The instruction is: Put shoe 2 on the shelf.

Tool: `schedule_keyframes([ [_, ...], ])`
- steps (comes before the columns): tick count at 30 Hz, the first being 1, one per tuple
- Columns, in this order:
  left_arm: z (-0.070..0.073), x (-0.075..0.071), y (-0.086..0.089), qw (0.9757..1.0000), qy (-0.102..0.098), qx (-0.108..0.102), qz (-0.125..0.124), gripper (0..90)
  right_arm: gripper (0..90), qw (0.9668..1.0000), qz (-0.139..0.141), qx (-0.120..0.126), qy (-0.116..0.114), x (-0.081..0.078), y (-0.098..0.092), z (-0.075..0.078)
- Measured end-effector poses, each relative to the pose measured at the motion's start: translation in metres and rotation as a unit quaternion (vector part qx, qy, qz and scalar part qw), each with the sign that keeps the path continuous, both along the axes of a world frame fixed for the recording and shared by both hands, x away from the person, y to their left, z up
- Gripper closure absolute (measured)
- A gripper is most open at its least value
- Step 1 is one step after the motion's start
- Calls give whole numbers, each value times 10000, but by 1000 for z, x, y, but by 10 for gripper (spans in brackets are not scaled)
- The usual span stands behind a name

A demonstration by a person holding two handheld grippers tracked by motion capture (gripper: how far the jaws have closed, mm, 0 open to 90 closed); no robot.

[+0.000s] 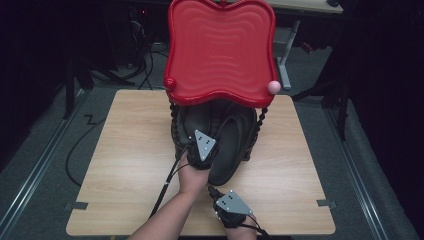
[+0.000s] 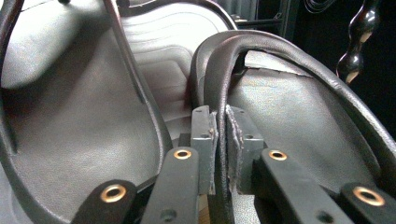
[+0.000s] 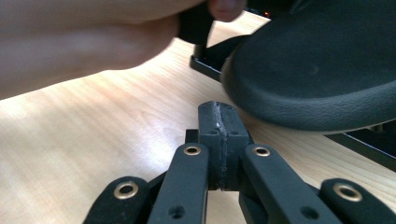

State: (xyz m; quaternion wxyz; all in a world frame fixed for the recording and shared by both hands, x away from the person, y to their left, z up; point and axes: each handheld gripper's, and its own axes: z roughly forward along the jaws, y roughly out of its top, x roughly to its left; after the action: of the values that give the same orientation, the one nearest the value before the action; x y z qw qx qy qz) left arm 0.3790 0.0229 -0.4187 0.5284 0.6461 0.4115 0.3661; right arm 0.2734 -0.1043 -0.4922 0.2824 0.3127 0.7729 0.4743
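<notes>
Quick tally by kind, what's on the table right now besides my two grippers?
Dark rubber slip-on sandals: 2, one gripped by its rim, one beside it under the shelf
Red wavy plastic shelf rack on black beaded posts: 1
Total: 3
The left gripper is clamped on the first sandal's rim; the right gripper is shut and holds nothing.

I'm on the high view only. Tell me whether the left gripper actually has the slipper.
Observer: Yes. In the left gripper view the left gripper is shut on the slipper's rim.
Operator: Report the right gripper's state.
Observer: The right gripper is shut with nothing between its jaws, above the wooden table.
Operator: Say what is in front of it.
Observer: The slipper's rounded dark end is just ahead and above, not touching it.
</notes>
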Motion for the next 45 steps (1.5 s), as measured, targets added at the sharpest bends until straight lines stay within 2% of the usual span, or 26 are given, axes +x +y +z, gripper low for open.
schedule_keyframes([
  [2,1,1,1,10000,9,-31,13,820,900,10000,-41,41,72,3,-1,0],
  [5,1,2,2,10000,13,-66,18,818,900,9999,-109,-52,-36,2,-3,1],
  [12,2,2,6,9999,23,-139,-40,782,900,9996,-290,17,-71,5,-13,3],
  [15,1,-1,7,9996,-21,-201,-209,740,900,9990,-401,141,-100,8,-19,8],
  [22,-1,-15,8,9990,-131,-147,-392,667,899,9979,-544,336,-122,14,-33,15],
  [26,-7,-26,10,9985,-51,-68,-533,662,899,9975,-560,419,-84,17,-36,16],
  [29,-19,-34,7,9977,82,-2,-676,649,899,9973,-583,440,-96,19,-38,17],
  [32,-24,-35,3,9974,157,47,-700,650,899,9966,-669,453,-138,22,-41,19],
  [37,-27,-34,-2,9972,154,50,-732,656,898,9959,-754,486,-117,25,-48,19],
  [45,-30,-31,-7,9974,211,51,-692,687,872,9943,-935,481,-160,15,-59,17],
])
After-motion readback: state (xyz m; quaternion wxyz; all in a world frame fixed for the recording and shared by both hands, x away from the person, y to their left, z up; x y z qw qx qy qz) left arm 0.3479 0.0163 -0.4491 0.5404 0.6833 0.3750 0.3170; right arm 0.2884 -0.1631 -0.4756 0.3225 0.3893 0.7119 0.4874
